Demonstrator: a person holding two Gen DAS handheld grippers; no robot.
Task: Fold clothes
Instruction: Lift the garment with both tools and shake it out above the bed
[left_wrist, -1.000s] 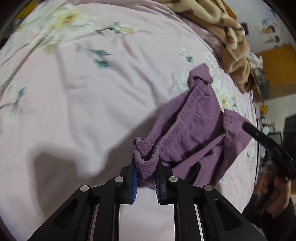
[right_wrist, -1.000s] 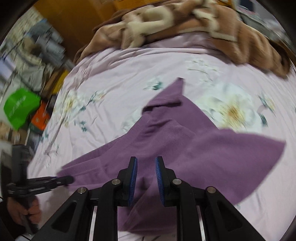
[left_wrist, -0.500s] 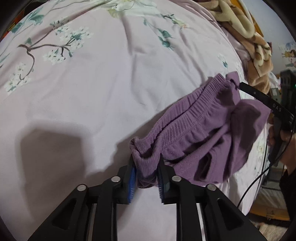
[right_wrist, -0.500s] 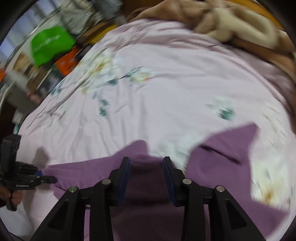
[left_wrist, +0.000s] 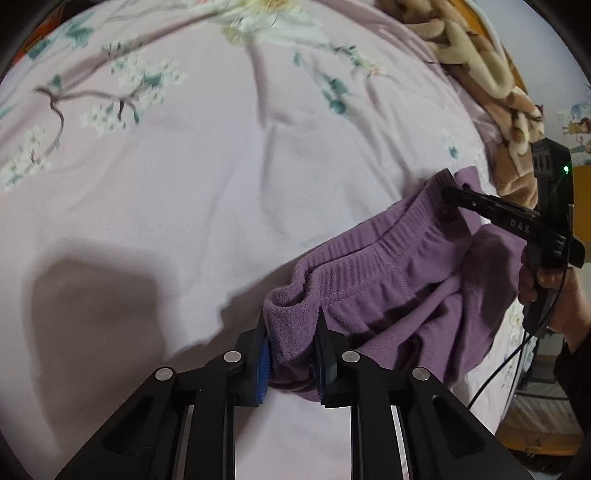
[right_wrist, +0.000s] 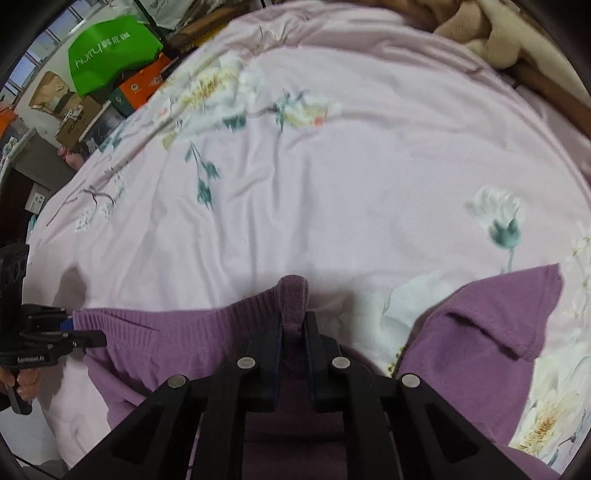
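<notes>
Both tools are pinching the ribbed waistband of the purple trousers (left_wrist: 399, 280) over the bed (left_wrist: 221, 206): left tool (left_wrist: 291, 350) at 6 o'clock, right tool (right_wrist: 293, 328) likewise (legs sagging). A judgement: waistband spreading; next calls for even tension.

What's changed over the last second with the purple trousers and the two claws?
The right claw, open over the spread purple trousers a second ago, has closed on the waistband's far end. The trousers have been drawn in towards the near edge of the bed sheet, with the waistband now stretched between both claws. The left claw has kept its grip on its end throughout.
</notes>
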